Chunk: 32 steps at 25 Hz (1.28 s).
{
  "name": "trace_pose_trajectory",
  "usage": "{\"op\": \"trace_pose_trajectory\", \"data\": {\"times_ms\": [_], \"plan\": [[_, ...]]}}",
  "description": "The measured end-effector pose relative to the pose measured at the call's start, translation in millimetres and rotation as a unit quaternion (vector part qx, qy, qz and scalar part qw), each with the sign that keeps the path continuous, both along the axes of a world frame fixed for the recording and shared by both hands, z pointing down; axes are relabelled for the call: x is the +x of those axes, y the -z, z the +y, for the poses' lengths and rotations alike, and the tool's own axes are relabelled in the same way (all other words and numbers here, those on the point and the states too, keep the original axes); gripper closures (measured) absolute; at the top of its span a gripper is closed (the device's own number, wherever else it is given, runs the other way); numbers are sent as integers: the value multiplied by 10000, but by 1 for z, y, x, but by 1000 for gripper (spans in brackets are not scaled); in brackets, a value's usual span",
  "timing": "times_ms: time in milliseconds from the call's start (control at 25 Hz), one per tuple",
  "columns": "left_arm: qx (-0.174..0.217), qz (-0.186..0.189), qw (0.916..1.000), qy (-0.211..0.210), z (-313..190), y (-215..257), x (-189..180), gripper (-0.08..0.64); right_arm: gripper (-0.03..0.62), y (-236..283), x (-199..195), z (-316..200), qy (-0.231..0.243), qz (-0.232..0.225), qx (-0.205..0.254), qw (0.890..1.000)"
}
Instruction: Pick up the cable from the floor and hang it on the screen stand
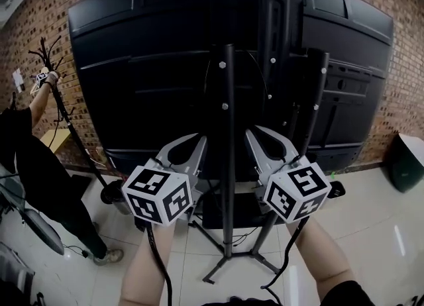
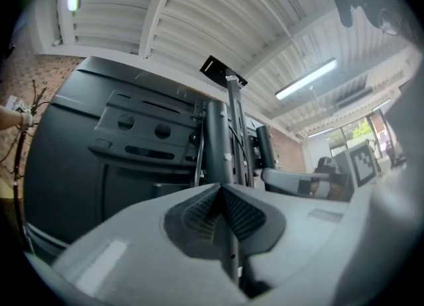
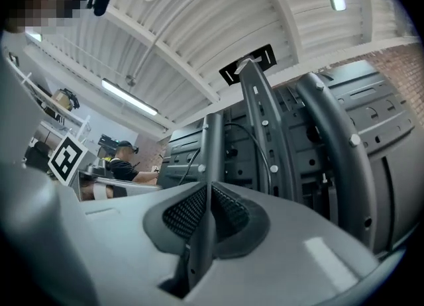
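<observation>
At the far left, a person (image 1: 32,155) in black stood against the brick wall (image 1: 23,30) with one hand up on a coat stand (image 1: 66,119). The legs and the coat stand's foot crowded the floor (image 1: 371,232) on that side, leaving little free tile there.

The left gripper (image 1: 200,139) was raised just left of the thin post (image 1: 228,139) of the screen stand (image 1: 318,99), apart from it. In the left gripper view its ribbed pads (image 2: 199,215) met at the tip of the left gripper (image 2: 220,189), pressed together with nothing pinched. The post showed only through the gap behind them.

The black back of the screen (image 1: 146,66) filled the upper middle, its lower edge running just behind both grippers. The cable (image 1: 260,71) was a thin black line arched over the top of the thin post. Its long axis ran roughly up and down, with one side dropping left of the post and the other curving down to the right. In the right gripper view the cable (image 3: 260,140) bowed from beside the post towards the stand's bracket, well clear of the jaws.

The right gripper (image 1: 253,134) was held just right of the post. Its tongs were drawn almost together, with only a slit at the right gripper (image 3: 209,189) through which the post appeared, and no cable between them.

Farther right stood the stand's thicker tube. Beyond it lay open pale tile up to a dark bin (image 1: 405,162) at the right edge, the widest free room in view.
</observation>
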<state>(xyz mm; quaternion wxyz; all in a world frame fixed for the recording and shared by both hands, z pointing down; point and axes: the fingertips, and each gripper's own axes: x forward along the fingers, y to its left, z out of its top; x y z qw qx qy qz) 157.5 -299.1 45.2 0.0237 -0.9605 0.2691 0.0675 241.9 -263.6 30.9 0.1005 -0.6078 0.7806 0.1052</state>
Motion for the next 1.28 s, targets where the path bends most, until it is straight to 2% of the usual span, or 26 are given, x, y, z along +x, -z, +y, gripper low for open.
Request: {"op": "trace_pose_trajectory", "data": {"times_ms": [160,360,640,880,1120,1280], "plan": [[-28,-31,10000,66,4,-23,-2,555,568,-31,-16,10,-25,146,-1,9999],[-22,236,9997,28,12,-53,-6,555,568,-79,-30,12,204,-55,-488,9986],[-196,-68,9998,8,20,-112,-8,554,568,-137,-40,13,317,-138,-884,9955],[-585,-168,9981,44,29,-162,-15,555,583,-173,-49,24,333,-136,-903,9953],[-608,-272,9977,98,42,-204,-23,555,583,-214,-57,39,331,-95,-1059,9938],[-796,-410,9959,91,53,-234,-24,555,584,-242,-60,43,343,6,-1304,9909]]}}
